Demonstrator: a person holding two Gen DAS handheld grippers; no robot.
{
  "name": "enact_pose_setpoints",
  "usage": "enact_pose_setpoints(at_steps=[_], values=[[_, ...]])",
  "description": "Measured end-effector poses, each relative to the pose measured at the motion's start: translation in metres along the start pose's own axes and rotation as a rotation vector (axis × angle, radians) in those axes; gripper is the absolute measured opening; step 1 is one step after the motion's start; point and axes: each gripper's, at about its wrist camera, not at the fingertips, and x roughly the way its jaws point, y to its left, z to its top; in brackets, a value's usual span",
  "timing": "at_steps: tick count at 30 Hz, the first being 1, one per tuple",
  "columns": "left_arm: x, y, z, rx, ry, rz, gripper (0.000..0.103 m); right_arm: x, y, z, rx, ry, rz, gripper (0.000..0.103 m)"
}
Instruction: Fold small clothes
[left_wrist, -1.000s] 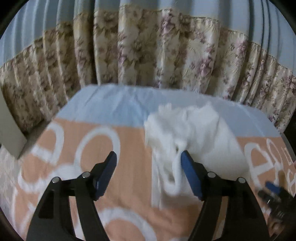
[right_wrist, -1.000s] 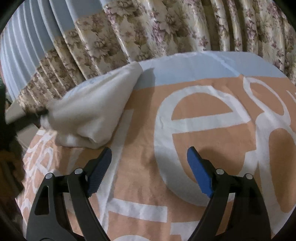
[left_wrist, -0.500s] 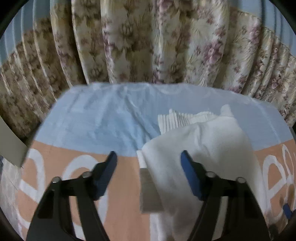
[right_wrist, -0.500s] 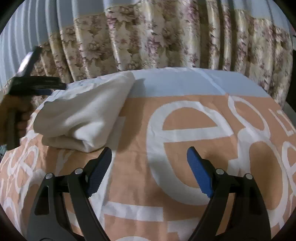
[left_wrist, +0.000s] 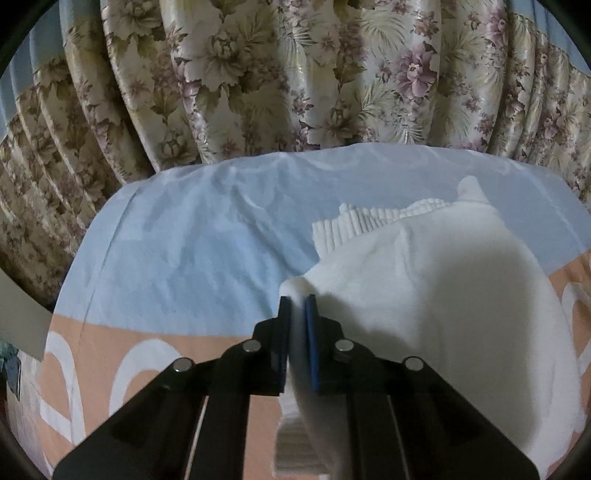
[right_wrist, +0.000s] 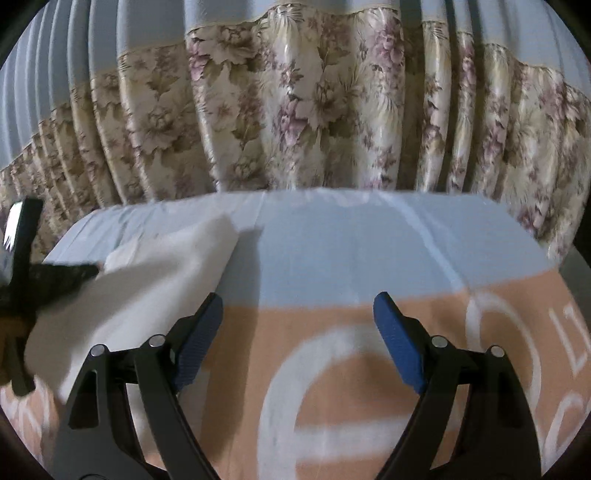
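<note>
A small white garment (left_wrist: 436, 291) with a ribbed hem lies bunched on the bed, right of centre in the left wrist view. My left gripper (left_wrist: 297, 304) is shut on its near left edge, and white cloth shows between the blue pads. In the right wrist view the same garment (right_wrist: 147, 280) lies at the left, with the left gripper (right_wrist: 62, 273) dark and blurred against its left edge. My right gripper (right_wrist: 297, 314) is open and empty, over the bed sheet just right of the garment.
The bed sheet (left_wrist: 184, 240) is pale blue at the far end and orange with white letters (right_wrist: 332, 369) nearer. A floral curtain (left_wrist: 295, 74) hangs right behind the bed's far edge. A pale board (left_wrist: 18, 317) stands at the left edge.
My left gripper has shut on the garment's edge; it was open before. Both grippers have moved toward the far, blue end of the bed.
</note>
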Motion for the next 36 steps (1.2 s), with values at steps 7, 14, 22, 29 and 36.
enact_pose_setpoints(at_steps=[7,14,22,29,36], values=[[0.018,0.024,-0.007,0.010,0.018,0.075,0.012,0.031,0.003,0.028,-0.051,0.023,0.010,0.085],[-0.056,0.034,-0.016,-0.102,-0.065,-0.036,0.060,0.018,0.009,0.020,-0.017,0.063,0.129,0.089],[-0.072,-0.013,-0.043,-0.147,-0.042,-0.081,0.077,0.014,0.038,0.017,-0.025,0.087,0.157,0.090],[-0.043,0.002,-0.068,-0.236,-0.054,-0.077,0.102,0.033,0.071,0.006,-0.033,0.155,0.203,0.092],[-0.029,0.012,-0.073,-0.343,-0.029,-0.212,0.102,0.070,0.095,-0.023,-0.018,0.312,0.275,0.091]])
